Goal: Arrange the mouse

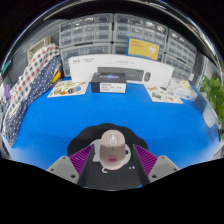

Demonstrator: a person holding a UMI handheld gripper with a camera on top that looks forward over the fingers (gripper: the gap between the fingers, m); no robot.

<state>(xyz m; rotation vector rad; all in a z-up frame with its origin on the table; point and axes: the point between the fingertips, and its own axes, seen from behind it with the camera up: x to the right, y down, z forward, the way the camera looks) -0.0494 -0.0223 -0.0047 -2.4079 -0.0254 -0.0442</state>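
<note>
Both fingers of the gripper (110,163) close in on a mouse (110,150), its purple pads (84,158) pressing against the mouse's left and right flanks, so the jaws are clamped on it. Seen from behind, the mouse is a small rounded hump, pale grey to beige on top with a darker, reddish-brown band lower down; finer detail such as buttons or a wheel cannot be made out. It sits low between the fingertips, above a dark rounded shape that seems to be part of the gripper body. Beyond it spreads a bright blue table (60,125). Well ahead, near the table's far side, a long black-and-white box (125,76) lies crosswise, with a white card (110,87) just in front of it. To its left rest some papers (68,89), and a checked cloth (30,85) hangs along the left side. Behind stand shelves of clear bins (95,35), and green leaves (213,95) show at the right.
</note>
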